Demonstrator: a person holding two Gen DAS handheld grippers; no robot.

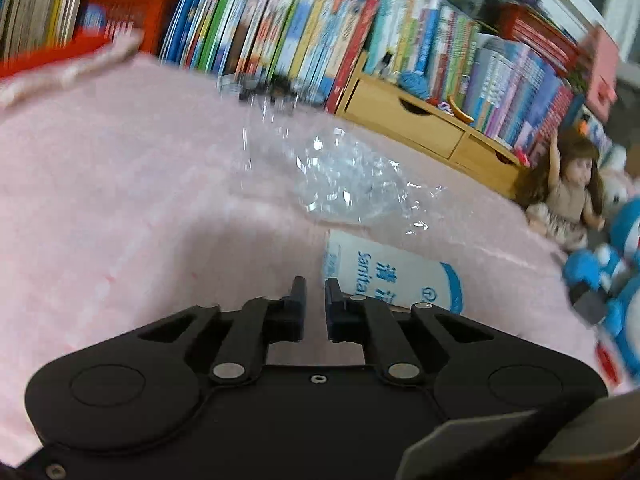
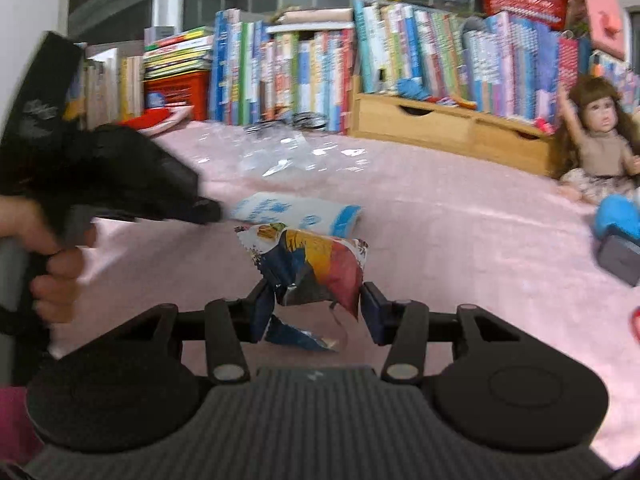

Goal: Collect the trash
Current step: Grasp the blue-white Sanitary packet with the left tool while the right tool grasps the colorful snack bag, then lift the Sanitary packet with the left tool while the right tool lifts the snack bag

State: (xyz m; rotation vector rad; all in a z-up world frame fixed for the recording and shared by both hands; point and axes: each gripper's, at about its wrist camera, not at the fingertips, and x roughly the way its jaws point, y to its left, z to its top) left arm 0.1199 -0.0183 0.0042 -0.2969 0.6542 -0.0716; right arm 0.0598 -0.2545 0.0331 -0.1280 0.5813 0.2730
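Observation:
In the right wrist view, a crumpled colourful snack wrapper [image 2: 320,268] fills the gap between the fingers of my right gripper [image 2: 318,310], which is shut on it. Just behind it a white-and-blue sanitary bag [image 2: 296,210] lies flat on the pink blanket [image 2: 460,240]. The left gripper's tip [image 2: 208,210] touches or nearly touches that bag's left end. In the left wrist view, my left gripper [image 1: 316,296] is shut to a narrow slit with nothing in it, and the bag [image 1: 388,276] lies just right of its fingertips. Crumpled clear plastic [image 1: 348,184] [image 2: 288,152] lies farther back.
A person's hand [image 2: 52,264] holds the left gripper's handle. Rows of books [image 2: 320,72] and a low wooden drawer unit [image 2: 452,124] line the back. A doll [image 2: 600,140] and blue plush toys [image 1: 616,264] sit at the right.

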